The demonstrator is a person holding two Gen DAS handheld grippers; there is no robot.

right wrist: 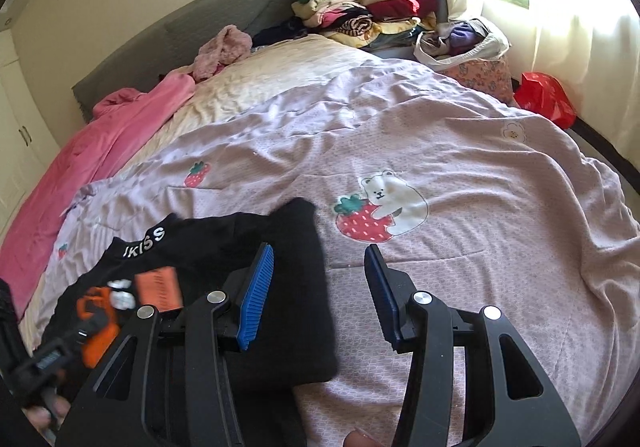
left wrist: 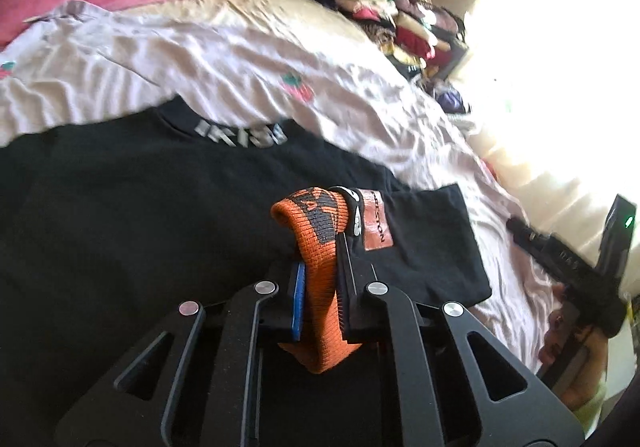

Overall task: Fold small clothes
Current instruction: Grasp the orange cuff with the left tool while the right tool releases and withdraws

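While the black garment (left wrist: 140, 247) lies spread on the bed's lilac strawberry-print cover (right wrist: 460, 151), its orange-and-black knit cuff (left wrist: 320, 271) is clamped between the pads of my left hand-held gripper (left wrist: 320, 287), just beside an orange patch (left wrist: 376, 219) on the cloth. My right hand-held gripper (right wrist: 320, 295) hangs over the garment's edge with its blue pads (right wrist: 256, 295) spread apart, gripping nothing. Near the headboard, a pink blanket (right wrist: 112, 143) is bunched, and folded clothes (right wrist: 368, 7) are stacked by the curtain.
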